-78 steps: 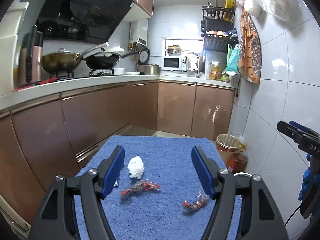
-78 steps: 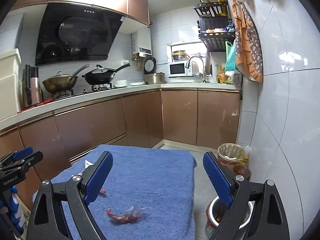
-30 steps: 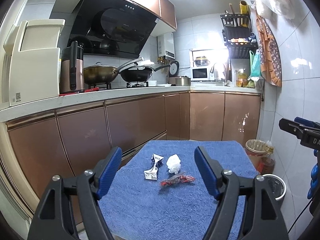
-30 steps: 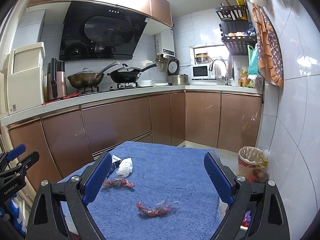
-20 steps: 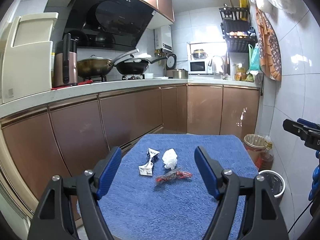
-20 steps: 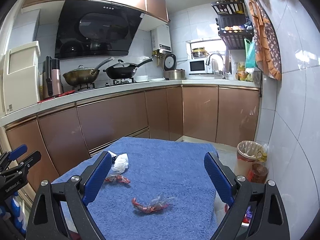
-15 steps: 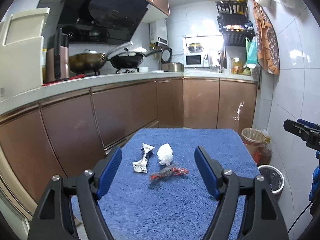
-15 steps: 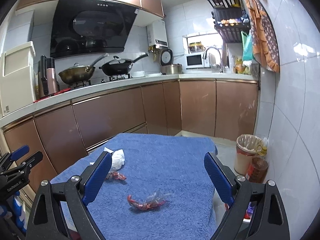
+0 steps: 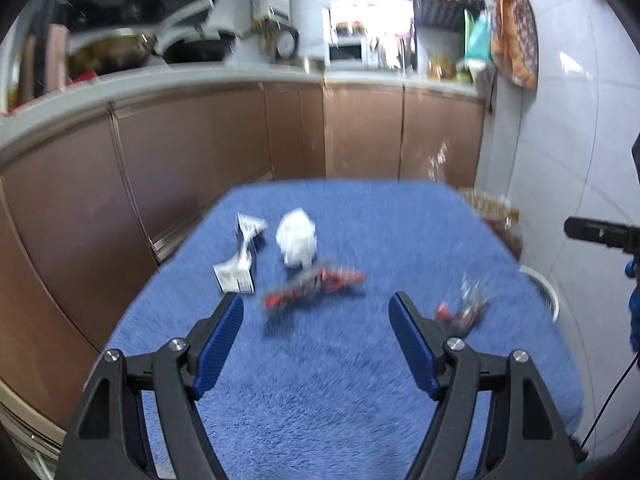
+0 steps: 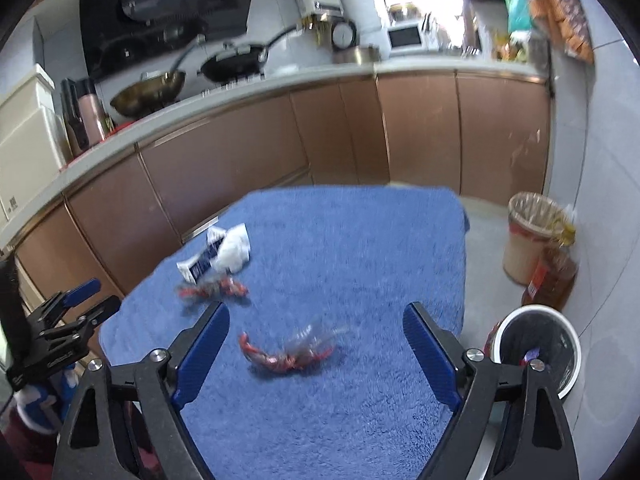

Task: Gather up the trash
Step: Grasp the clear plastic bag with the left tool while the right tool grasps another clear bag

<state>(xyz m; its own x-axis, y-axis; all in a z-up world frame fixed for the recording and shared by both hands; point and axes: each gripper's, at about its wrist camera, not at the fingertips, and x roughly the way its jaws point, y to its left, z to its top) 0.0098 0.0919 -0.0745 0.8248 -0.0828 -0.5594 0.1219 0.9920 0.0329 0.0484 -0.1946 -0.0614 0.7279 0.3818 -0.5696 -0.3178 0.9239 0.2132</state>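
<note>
**A:** What am I looking at from your 2 cams right now?

**B:** A small desk (image 10: 360, 420) with a fuzzy blue cover, parked in a kitchen. I count 4 bits of trash on it. In the left cam there's a folded white carton (image 9: 240, 258) and a crumpled tissue (image 9: 298, 240) just beside it, toward the far left part of the desk. Right in front of those lies a red wrapper (image 9: 314, 286), and a second red wrapper (image 9: 462, 312) sits further right, apart from the rest. It's all a bit smeared, so no fine detail.

**A:** And the jaws?

**B:** My left gripper (image 9: 316, 340) has its jaws spread wide with nothing in them, hanging over the desk with the first wrapper just beyond the tips. My right gripper (image 10: 316, 350) is spread wide too, though its jaws have just been closing in a little. The second wrapper (image 10: 288, 350) sits on the desk in the gap between them in that view, not pinched.

**A:** Where's the bin?

**B:** On the floor just off the desk's right edge, a white bin with a black liner (image 10: 536, 350). Behind it stand a brown bottle (image 10: 550, 280) and a beige basket (image 10: 528, 236) by the wall.
</note>
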